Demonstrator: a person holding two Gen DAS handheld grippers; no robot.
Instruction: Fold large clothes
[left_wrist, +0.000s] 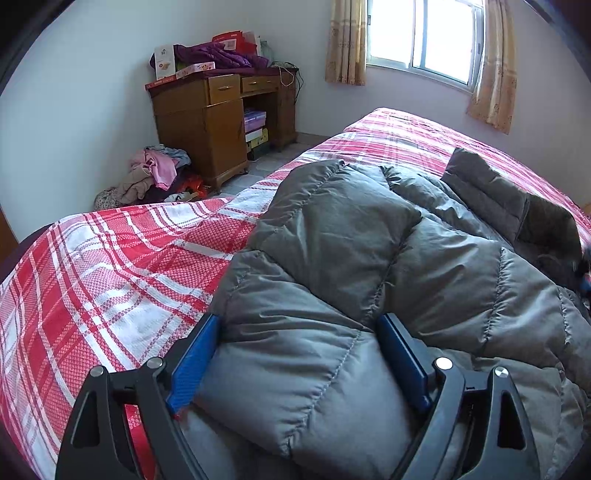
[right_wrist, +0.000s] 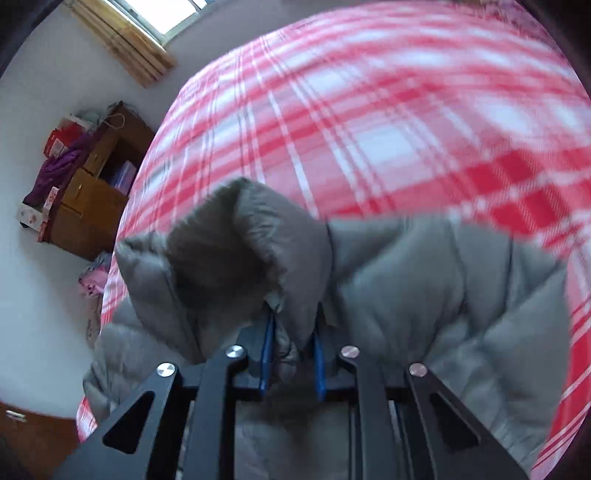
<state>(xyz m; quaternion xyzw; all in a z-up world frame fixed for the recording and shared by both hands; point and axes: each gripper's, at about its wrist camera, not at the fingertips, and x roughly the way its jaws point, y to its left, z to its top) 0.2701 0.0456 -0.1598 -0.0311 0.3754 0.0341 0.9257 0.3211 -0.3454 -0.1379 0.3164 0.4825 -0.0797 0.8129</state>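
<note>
1. Left claw (left_wrist: 299, 354): jaws stand wide, one blue pad on each side of a thick quilted fold of the grey down jacket (left_wrist: 369, 258). The padding fills the gap between them. Whether the pads press it cannot be told; the fabric looks straddled more than squeezed.
2. Grey down jacket: lies bunched on the bed (left_wrist: 110, 266), toward its near right part, sleeve and body heaped over one another. Shell is smooth, slightly shiny nylon, stitched into puffy horizontal channels; soft, springy, full of air.
3. Bed: covered by a red-and-white plaid sheet, coarse woven texture, lightly rippled, giving a broad flat surface for laying the fold.
4. Right claw (right_wrist: 291, 354): jaws nearly together, clamped on a thin gathered edge of the jacket just below the hood (right_wrist: 221, 254). The hood stands up as a hollow, rounded cup with a darker lining.
5. Step in hand, as judged: carrying the hood or collar end over the body while the left side is steadied.
6. Advice: close the left pads fully on the bulky fold before lifting, since the slick shell may slide. Keep the right grip on the seam, not on loose lining. Lay the flap down slowly and press out trapped air so the fold stays flat.
</note>
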